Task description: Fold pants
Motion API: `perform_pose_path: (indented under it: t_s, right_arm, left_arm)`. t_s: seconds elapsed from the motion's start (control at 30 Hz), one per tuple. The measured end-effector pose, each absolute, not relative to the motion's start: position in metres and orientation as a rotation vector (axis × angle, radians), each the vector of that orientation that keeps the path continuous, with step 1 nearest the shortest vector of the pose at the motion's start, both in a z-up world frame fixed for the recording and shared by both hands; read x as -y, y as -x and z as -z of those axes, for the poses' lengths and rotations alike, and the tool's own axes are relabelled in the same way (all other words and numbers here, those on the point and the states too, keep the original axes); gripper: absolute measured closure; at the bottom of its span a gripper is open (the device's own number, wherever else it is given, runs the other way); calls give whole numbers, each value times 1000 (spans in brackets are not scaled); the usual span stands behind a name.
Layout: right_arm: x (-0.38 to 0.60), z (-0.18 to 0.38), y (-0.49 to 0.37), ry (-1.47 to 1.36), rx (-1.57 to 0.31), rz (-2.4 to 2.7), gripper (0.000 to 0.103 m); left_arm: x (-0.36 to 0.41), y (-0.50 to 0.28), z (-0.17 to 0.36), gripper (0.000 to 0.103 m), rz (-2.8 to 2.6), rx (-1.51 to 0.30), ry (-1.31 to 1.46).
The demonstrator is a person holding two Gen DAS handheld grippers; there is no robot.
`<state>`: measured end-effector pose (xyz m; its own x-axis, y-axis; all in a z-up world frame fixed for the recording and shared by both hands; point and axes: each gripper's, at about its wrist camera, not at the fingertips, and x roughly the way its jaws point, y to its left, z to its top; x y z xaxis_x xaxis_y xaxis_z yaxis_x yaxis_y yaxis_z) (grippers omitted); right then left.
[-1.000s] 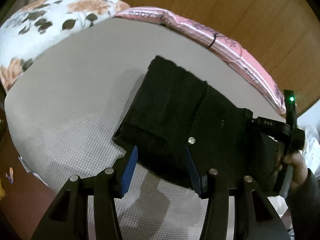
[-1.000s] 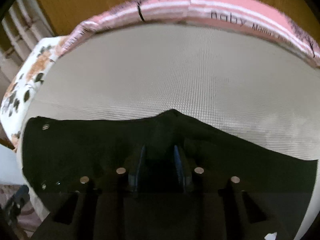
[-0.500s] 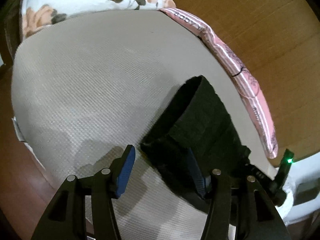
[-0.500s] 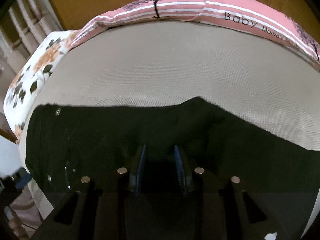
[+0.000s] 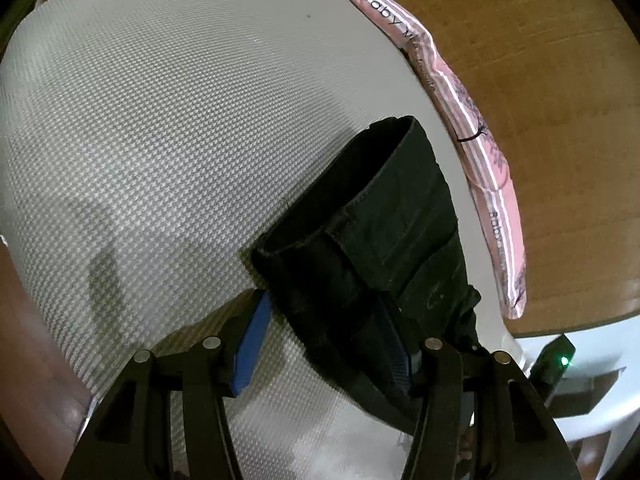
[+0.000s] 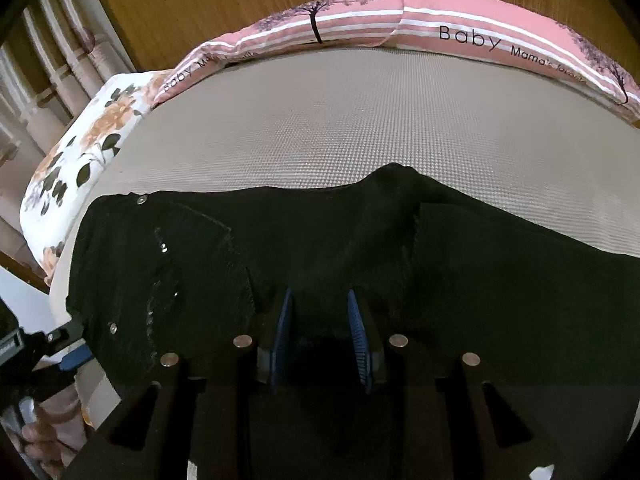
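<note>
Black pants (image 5: pixel 380 236) lie on a grey textured mattress (image 5: pixel 168 128), partly folded, with a raised open edge at the top. My left gripper (image 5: pixel 324 340) is open, its blue pads straddling the near corner of the pants; the right pad is half hidden by the cloth. In the right wrist view the pants (image 6: pixel 360 248) spread wide across the mattress (image 6: pixel 380 120), waistband rivets at the left. My right gripper (image 6: pixel 320 320) is open low over the pants, its blue pads apart with dark cloth between them.
A pink striped "Baby" bumper (image 6: pixel 440 28) runs along the far edge against a wooden headboard (image 5: pixel 540 80). A floral pillow (image 6: pixel 80 148) lies at the left. The other handheld gripper and a hand (image 6: pixel 36 400) show at the lower left.
My left gripper has swung right and moved in on the pants' near corner. The right view has risen slightly and shows more of the pants; its jaws stay open.
</note>
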<state>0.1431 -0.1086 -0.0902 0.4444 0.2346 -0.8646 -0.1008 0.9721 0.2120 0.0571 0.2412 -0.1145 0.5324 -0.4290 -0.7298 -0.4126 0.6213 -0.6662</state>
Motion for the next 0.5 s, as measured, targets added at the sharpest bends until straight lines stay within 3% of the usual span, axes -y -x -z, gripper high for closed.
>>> perform_pose_path:
  t_s: [0.1, 0.33, 0.5]
  right_arm:
    - [112, 87, -138, -184, -1089, -240, 65]
    - [115, 82, -126, -200, -1085, -263, 64]
    - [126, 85, -119, -265, -1091, -264, 63]
  left_arm:
    - [-243, -56, 117, 47, 14, -1036, 973]
    - [-257, -47, 126, 46, 32, -1017, 1126]
    - [-253, -55, 123, 46, 36, -1004, 1086]
